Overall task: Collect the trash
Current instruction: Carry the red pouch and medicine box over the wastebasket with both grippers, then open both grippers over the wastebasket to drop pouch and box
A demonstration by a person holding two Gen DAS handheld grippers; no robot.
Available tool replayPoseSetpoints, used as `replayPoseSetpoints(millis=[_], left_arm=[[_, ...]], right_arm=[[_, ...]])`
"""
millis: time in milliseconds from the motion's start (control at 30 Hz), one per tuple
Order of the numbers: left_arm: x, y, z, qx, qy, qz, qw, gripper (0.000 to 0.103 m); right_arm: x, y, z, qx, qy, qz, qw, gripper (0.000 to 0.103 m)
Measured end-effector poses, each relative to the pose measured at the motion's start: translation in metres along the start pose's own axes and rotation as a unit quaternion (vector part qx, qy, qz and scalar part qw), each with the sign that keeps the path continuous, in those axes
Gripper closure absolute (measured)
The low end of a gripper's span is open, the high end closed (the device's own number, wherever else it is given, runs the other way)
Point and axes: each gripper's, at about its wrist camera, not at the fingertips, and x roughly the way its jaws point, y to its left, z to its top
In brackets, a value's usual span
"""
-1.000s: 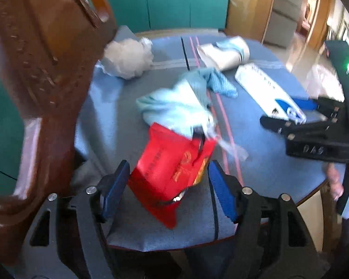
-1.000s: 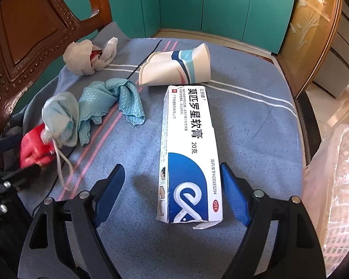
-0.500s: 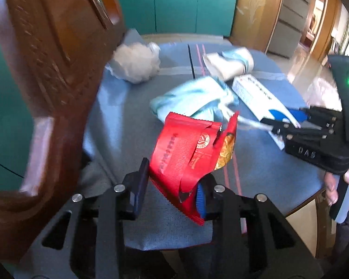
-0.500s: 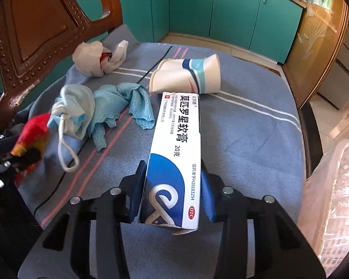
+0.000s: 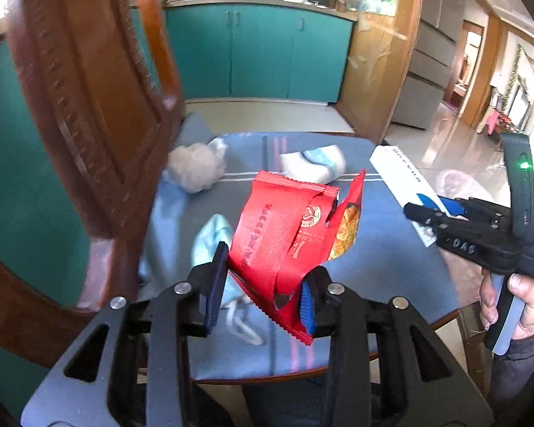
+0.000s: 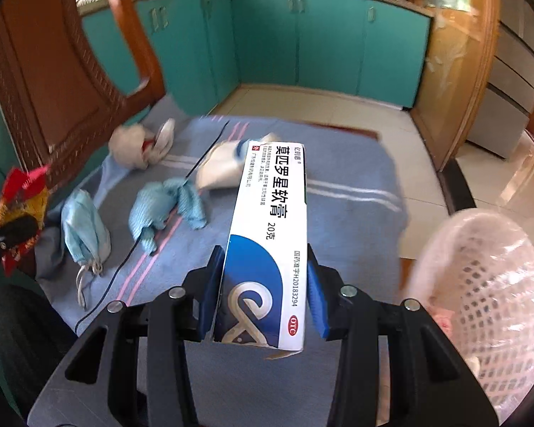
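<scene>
Right hand-held gripper (image 6: 263, 288): we are gripping the ointment box (image 6: 268, 235) at its near end, long axis pointing away; left hand-held gripper (image 5: 263, 291) is clamping the red wrapper (image 5: 284, 235).

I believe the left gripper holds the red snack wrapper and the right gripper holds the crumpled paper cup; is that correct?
Not quite. The left gripper does hold the red snack wrapper, but the right gripper holds the white and blue ointment box, not the paper cup, which lies on the table behind it, as the right wrist view shows.

red wrapper (image 5: 284, 242) lifted, ointment box (image 6: 270, 235) lifted
</scene>
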Motion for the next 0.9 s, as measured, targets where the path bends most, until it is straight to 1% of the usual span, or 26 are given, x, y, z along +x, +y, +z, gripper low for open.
replayPoseSetpoints(millis=[67, 200, 333, 433, 600, 700, 767, 900], left_arm=[[0.001, -0.012, 0.003, 0.009, -0.001, -0.013, 0.9999, 0.067], [0.008, -0.051, 0.010, 0.040, 0.002, -0.040, 0.9984, 0.067], [0.019, -0.097, 0.015, 0.070, 0.005, -0.081, 0.9943, 0.067], [0.028, -0.129, 0.016, 0.089, 0.012, -0.103, 0.9906, 0.067], [0.037, -0.177, 0.016, 0.114, 0.025, -0.147, 0.9822, 0.067], [0.045, -0.201, 0.018, 0.127, 0.032, -0.174, 0.9759, 0.067], [0.053, -0.220, 0.019, 0.133, 0.044, -0.195, 0.9707, 0.067], [0.068, -0.252, 0.015, 0.154, 0.062, -0.209, 0.9637, 0.066]], right_arm=[[-0.015, -0.019, -0.002, 0.018, -0.013, -0.012, 1.000, 0.060], [-0.039, -0.064, -0.011, 0.055, -0.030, -0.044, 0.997, 0.060], [-0.060, -0.111, -0.029, 0.093, -0.037, -0.080, 0.992, 0.060], [-0.071, -0.134, -0.042, 0.112, -0.040, -0.094, 0.988, 0.060], [-0.082, -0.158, -0.063, 0.133, -0.045, -0.103, 0.985, 0.060], [-0.092, -0.169, -0.072, 0.140, -0.050, -0.109, 0.983, 0.060], [-0.100, -0.178, -0.079, 0.146, -0.055, -0.114, 0.981, 0.060], [-0.115, -0.191, -0.095, 0.158, -0.063, -0.122, 0.978, 0.060]])
